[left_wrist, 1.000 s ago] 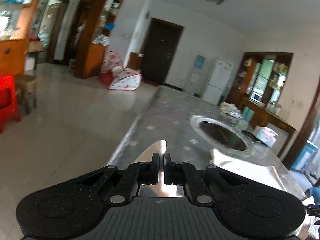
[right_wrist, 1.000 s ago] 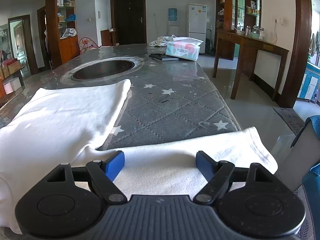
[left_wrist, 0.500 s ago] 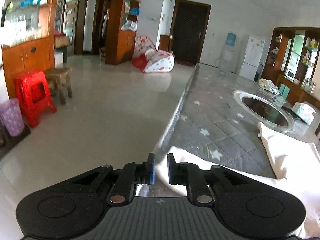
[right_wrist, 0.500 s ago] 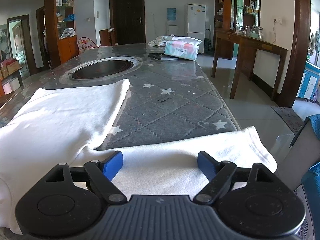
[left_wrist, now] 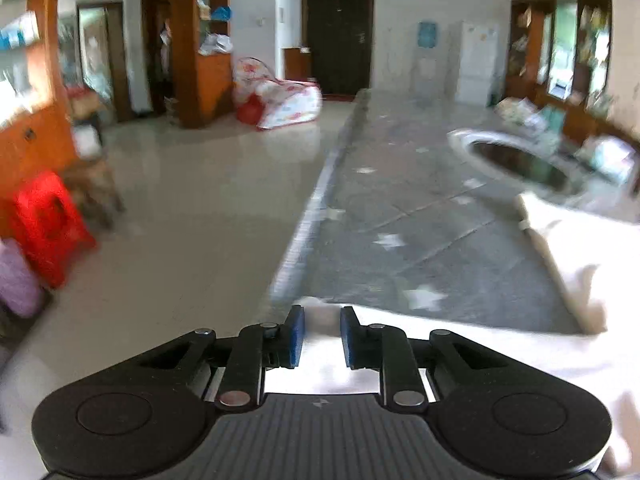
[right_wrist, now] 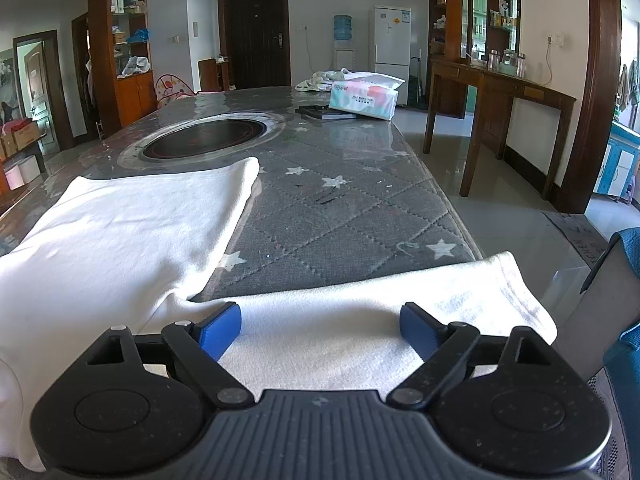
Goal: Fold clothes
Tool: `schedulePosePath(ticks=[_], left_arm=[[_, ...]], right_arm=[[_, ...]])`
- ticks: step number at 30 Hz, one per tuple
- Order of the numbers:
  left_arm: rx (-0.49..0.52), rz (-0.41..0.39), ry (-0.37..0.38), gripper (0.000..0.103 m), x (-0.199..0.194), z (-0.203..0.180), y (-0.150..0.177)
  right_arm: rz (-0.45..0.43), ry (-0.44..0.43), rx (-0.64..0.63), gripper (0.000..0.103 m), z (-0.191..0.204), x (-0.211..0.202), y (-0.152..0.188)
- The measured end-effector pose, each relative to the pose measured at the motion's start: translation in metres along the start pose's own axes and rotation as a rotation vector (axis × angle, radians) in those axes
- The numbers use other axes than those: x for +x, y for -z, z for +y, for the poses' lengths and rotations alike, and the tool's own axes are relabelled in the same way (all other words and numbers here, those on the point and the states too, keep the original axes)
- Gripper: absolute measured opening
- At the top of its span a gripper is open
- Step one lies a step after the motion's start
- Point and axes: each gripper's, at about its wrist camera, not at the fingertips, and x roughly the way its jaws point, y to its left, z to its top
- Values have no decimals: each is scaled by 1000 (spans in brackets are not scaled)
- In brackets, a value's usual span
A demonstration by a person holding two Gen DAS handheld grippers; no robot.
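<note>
A white garment [right_wrist: 132, 232] lies spread on the grey star-patterned table cover [right_wrist: 344, 216], one sleeve [right_wrist: 440, 300] stretched to the right near the table's edge. My right gripper [right_wrist: 320, 326] is wide open, low over that sleeve, holding nothing. In the left wrist view the garment's other sleeve [left_wrist: 420, 332] lies flat at the table's left edge. My left gripper [left_wrist: 322, 336] is partly open just above the sleeve end, and the cloth lies under and between the pads.
A round inset burner [right_wrist: 204, 140] sits mid-table beyond the garment. A tissue pack [right_wrist: 366, 94], a dark flat object [right_wrist: 324, 112] and a bundle of cloth stand at the far end. A red stool [left_wrist: 44, 224] stands on the floor left of the table.
My left gripper has come down to the table with the sleeve and opened, letting the cloth go. The right gripper has stayed open over the right sleeve.
</note>
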Motion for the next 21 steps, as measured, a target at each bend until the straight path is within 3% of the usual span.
schedulePosePath(ticks=[4, 9, 13, 18, 21], left_arm=[[-2, -4, -28, 25, 4, 5, 1], [-40, 46, -39, 24, -1, 1, -9], [-76, 32, 99, 23, -24, -16, -22], [-18, 6, 314, 23, -41, -68, -37], [25, 12, 394, 22, -38, -102, -41]], right_arm=[[1, -1, 0, 91, 0, 1, 0], [1, -6, 2, 93, 0, 1, 0], [3, -11, 0, 95, 0, 2, 0], [3, -12, 0, 96, 0, 3, 0], [3, -12, 1, 96, 1, 3, 0]])
